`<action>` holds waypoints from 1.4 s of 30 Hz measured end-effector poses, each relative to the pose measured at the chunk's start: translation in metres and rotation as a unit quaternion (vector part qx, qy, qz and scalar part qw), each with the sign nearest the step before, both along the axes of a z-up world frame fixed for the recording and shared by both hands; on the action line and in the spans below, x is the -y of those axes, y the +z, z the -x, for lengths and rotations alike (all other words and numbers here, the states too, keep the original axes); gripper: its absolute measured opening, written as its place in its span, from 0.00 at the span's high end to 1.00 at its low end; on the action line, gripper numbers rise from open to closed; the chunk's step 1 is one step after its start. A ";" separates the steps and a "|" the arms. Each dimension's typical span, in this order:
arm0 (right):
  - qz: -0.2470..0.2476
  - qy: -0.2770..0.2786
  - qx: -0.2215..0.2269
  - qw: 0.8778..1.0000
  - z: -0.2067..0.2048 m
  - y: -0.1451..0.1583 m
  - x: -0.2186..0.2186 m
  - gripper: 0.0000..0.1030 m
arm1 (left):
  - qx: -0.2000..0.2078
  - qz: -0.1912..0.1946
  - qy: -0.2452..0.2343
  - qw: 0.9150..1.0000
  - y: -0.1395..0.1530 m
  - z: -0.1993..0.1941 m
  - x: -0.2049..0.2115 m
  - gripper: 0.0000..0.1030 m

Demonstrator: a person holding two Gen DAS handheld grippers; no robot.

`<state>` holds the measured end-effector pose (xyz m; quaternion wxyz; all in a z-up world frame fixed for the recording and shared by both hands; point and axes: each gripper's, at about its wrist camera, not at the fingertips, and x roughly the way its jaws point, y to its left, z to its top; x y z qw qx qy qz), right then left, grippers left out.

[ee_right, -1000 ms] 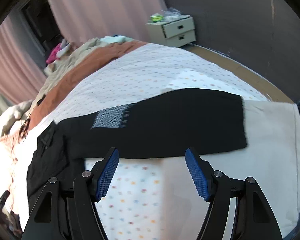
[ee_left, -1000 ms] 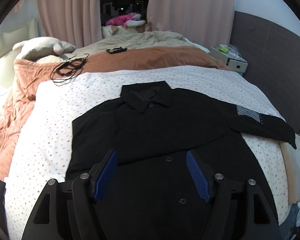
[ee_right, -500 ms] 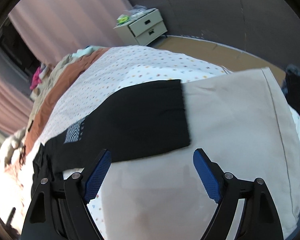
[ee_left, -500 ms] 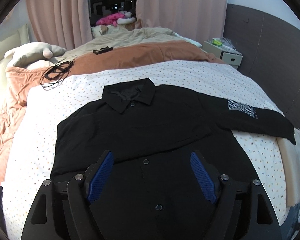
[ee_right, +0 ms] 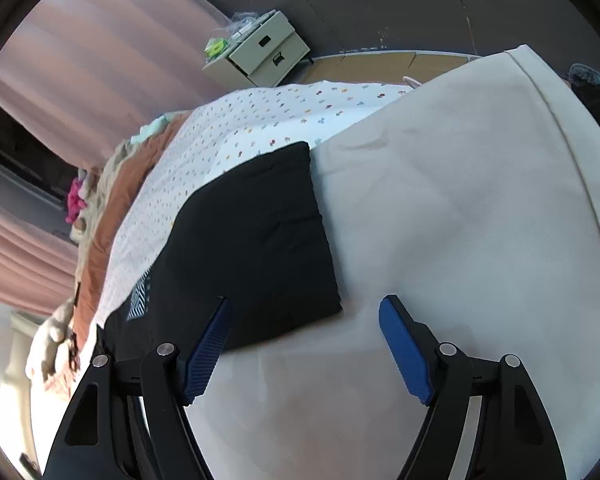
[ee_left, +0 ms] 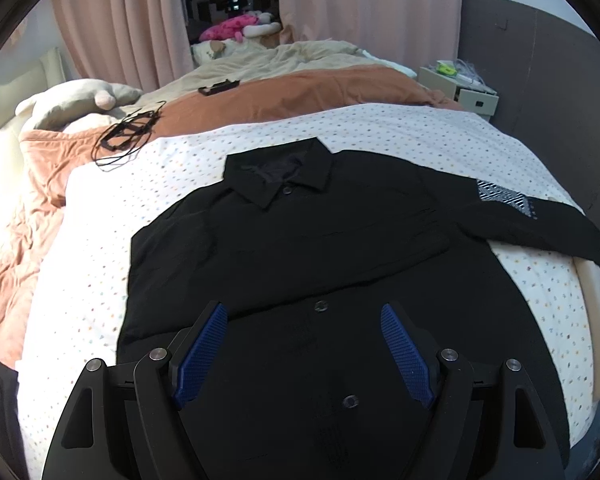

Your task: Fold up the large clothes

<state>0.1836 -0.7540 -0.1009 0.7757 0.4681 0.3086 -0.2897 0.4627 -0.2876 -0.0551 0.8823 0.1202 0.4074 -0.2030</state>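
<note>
The black shirt [ee_left: 300, 240] lies flat and face up on the dotted bed sheet [ee_left: 100, 240], in the middle of the left wrist picture. Its collar [ee_left: 278, 176] points to the top of the picture. One sleeve [ee_left: 540, 224] with a white pattern patch [ee_left: 500, 196] reaches out to the right edge.

The left gripper [ee_left: 302, 348] hangs over the bottom part of the shirt, with its blue fingers [ee_left: 202, 354] wide apart and nothing between them. Half a second ago the shirt sat a bit more to the left in this view; now it is nearer the middle.

In the right wrist picture the sleeve end [ee_right: 260, 248] is bigger and closer than before. Its corner now sits just above the gap in the right gripper [ee_right: 304, 344]. That gripper is open too and holds nothing. The sleeve end rests partly on a plain cream cloth [ee_right: 460, 220] at the right side.

Farther off there is an orange blanket [ee_left: 300, 92], a black cable [ee_left: 128, 136] at upper left, pink curtains [ee_left: 120, 20], and a small drawer cabinet [ee_right: 260, 50] near the top.
</note>
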 end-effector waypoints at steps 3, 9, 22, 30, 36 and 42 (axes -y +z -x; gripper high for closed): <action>-0.003 0.001 -0.007 1.000 -0.009 -0.003 0.003 0.41 | -0.002 -0.002 0.010 1.000 0.000 -0.002 -0.013 0.22; -0.002 0.016 -0.027 1.000 -0.017 0.003 0.004 0.73 | 0.000 0.007 0.031 0.999 0.005 -0.004 -0.043 0.22; 0.097 0.068 0.045 0.992 -0.059 0.125 -0.049 0.86 | 0.005 0.031 0.065 0.997 0.015 -0.002 -0.102 0.22; 0.157 0.139 0.076 0.975 -0.116 0.203 -0.121 0.95 | 0.013 0.051 0.098 0.994 0.024 -0.003 -0.158 0.22; 0.187 0.185 0.089 0.961 -0.160 0.248 -0.179 0.95 | 0.015 0.064 0.123 0.990 0.027 -0.001 -0.203 0.22; 0.210 0.231 0.103 0.944 -0.204 0.288 -0.245 0.95 | 0.016 0.068 0.147 0.987 0.028 -0.004 -0.249 0.22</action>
